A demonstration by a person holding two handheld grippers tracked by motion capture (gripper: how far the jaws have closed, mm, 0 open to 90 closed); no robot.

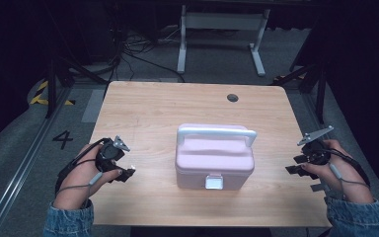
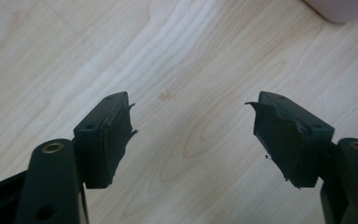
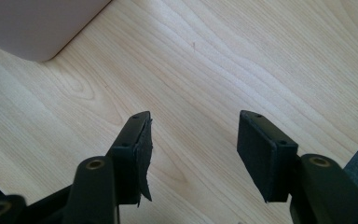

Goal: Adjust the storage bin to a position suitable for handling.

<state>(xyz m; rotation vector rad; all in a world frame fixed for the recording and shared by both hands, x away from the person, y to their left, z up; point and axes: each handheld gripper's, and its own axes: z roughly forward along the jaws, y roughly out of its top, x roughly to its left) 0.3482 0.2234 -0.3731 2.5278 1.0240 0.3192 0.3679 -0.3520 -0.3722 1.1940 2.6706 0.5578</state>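
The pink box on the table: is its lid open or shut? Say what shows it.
Shut. In the high view the pink box has its lid lying flat on the body, the white front latch down, and the handle raised.

high: overhead, facing forward-down, far | claw views: close, downward | shared: table (image 1: 143, 106), pink box (image 1: 214, 158)

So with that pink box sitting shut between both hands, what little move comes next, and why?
Probably the right tool moves in toward the box, aiming for its front latch. The lid looks closed, both tools are open and empty, and each rests apart from the box on the table.
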